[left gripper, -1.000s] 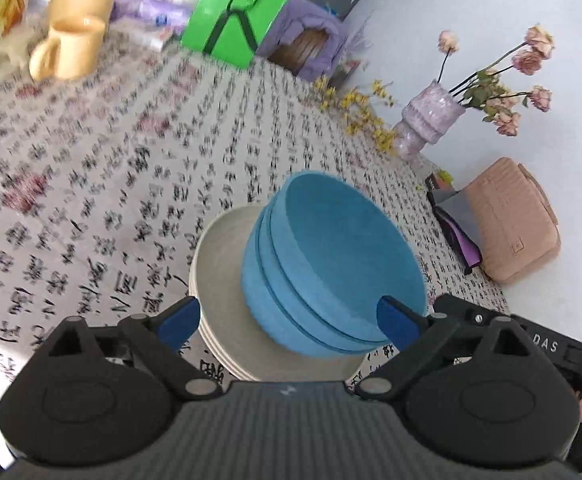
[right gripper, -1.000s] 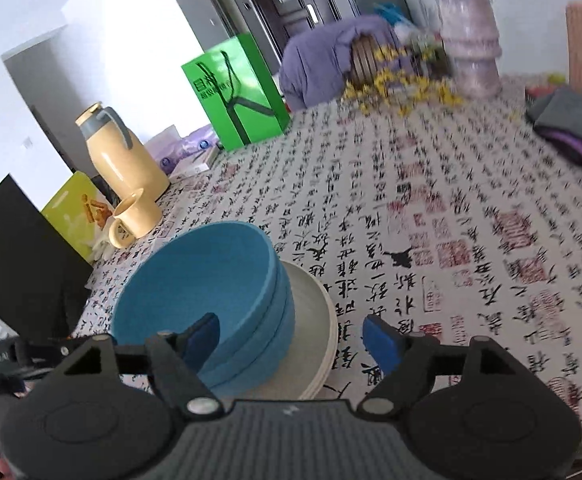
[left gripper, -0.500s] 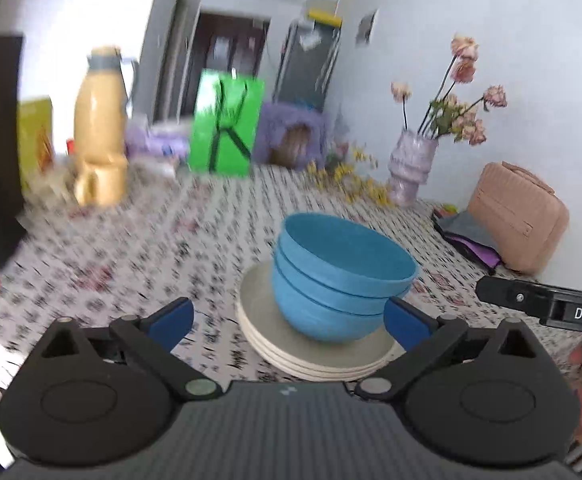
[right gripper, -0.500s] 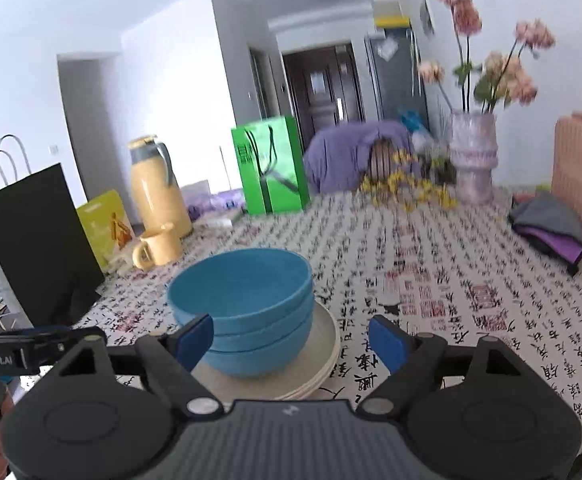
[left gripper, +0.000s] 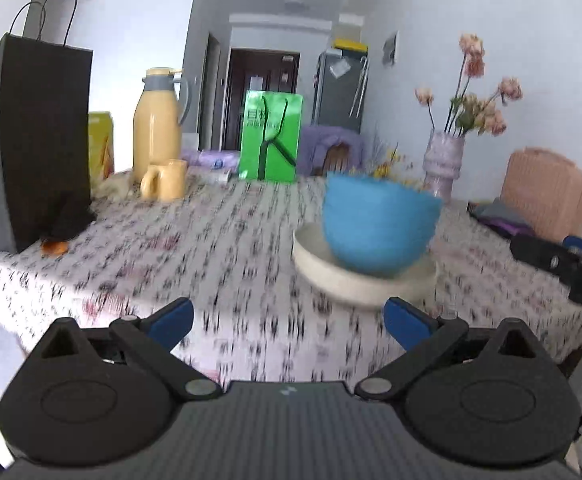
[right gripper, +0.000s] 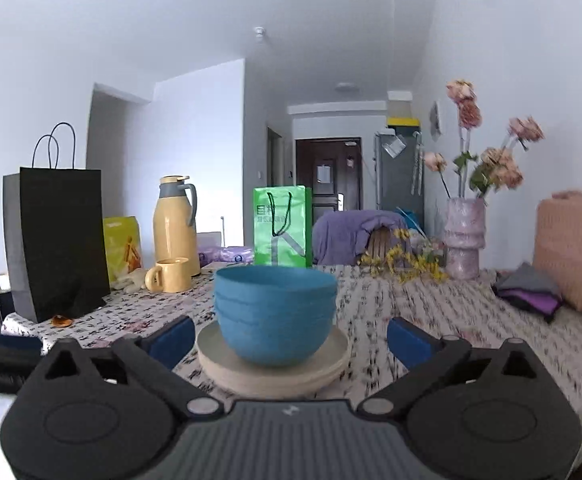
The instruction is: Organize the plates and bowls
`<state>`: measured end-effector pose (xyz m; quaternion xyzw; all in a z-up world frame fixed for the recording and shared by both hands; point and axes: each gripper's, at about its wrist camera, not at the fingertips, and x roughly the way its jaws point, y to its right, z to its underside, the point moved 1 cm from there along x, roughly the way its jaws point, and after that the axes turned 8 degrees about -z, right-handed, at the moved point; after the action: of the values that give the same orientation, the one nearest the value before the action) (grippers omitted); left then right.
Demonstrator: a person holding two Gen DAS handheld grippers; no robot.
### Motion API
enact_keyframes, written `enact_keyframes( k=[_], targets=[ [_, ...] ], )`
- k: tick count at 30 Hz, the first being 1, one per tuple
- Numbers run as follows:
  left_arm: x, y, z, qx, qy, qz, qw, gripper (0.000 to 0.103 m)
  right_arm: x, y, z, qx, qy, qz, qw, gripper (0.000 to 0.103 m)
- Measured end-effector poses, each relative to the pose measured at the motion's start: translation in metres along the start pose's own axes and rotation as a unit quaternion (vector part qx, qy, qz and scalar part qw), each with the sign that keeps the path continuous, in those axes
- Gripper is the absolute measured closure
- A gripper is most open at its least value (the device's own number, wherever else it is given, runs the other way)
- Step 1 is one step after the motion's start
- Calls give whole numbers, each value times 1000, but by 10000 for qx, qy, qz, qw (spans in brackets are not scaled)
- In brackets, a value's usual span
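bowls (right gripper: pixel 275 312) stacked on plates (right gripper: pixel 273 368), mid-desk (right gripper: pixel 471 320) | right tongs (right gripper: pixel 289 340) opening, stack just beyond, nothing gripped | left tongs (left gripper: pixel 289 318) wide, stack far-right, apart

Bowls (right gripper: pixel 275 316) on plates (right gripper: pixel 273 372), mid-table (right gripper: pixel 471 320)

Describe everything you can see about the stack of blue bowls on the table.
The blue bowls are nested upright in one stack; rim lines suggest about three, though the exact count is hard to confirm. They look matte, plain, round and deep, with no pattern. The stack stands in the middle of a pile of cream plates on the printed tablecloth. Only the top plate touches it; neither gripper does. The left wrist view shows it motion-blurred.
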<state>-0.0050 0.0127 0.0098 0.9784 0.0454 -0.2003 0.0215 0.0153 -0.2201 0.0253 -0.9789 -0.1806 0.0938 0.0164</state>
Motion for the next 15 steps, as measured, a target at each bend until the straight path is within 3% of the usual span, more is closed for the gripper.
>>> enact_keyframes(
  k=[7,15],
  targets=[
    [-35,19,14,507,748,-207,9957,0,-31,4,24,282,53,658,9974,0],
    [-23,13,19,283,380,-251,9986,0,-24,3,35,363,-284,442,9980,0]
  ],
)
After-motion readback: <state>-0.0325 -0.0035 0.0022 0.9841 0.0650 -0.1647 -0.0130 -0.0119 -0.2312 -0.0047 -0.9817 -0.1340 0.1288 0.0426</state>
